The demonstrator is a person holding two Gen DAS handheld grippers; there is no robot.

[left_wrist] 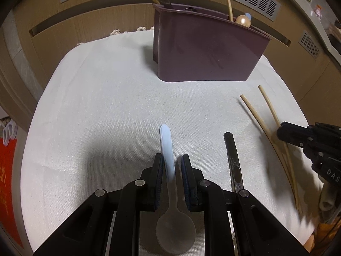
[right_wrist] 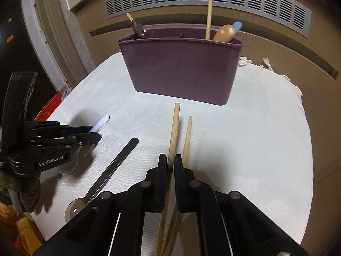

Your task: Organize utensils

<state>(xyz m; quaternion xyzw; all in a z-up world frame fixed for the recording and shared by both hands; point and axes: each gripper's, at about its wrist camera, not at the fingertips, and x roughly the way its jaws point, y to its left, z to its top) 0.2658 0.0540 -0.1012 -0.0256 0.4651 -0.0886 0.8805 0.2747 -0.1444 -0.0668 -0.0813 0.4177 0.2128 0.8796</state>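
A purple utensil caddy stands at the back of a white cloth and holds chopsticks, a dark spoon and a wooden spoon. My left gripper straddles the handle of a white plastic spoon lying on the cloth; its jaws stand slightly apart from the handle. My right gripper is shut on a wooden chopstick, with a second chopstick lying just right of it. A metal spoon lies between the two grippers.
A wooden cabinet with a grey vent grille stands behind the table. The cloth's fringed edge hangs at the back. A red object lies off the table's left side.
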